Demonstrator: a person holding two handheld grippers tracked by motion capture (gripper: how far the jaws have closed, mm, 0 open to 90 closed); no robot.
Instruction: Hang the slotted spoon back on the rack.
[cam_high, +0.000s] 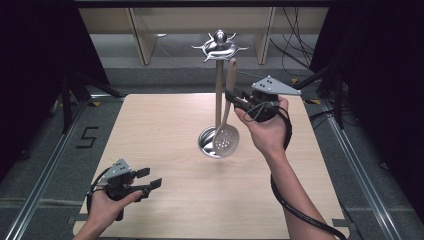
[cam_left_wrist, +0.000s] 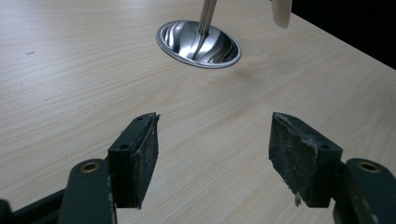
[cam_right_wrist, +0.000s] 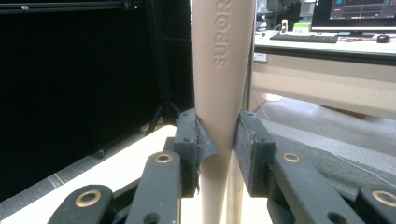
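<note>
Even overhead light brightens the tabletop while the surroundings fall dark. Glare streaks the chrome stand base. Shadows stay soft. The right gripper view's background blurs slightly.

Counter: pale wooden rectangular counter, light grain running lengthwise.
On it: round shiny metal base of an upright utensil stand, past the middle, toward the right.
Base surface: polished, mirror-like dome.
</note>
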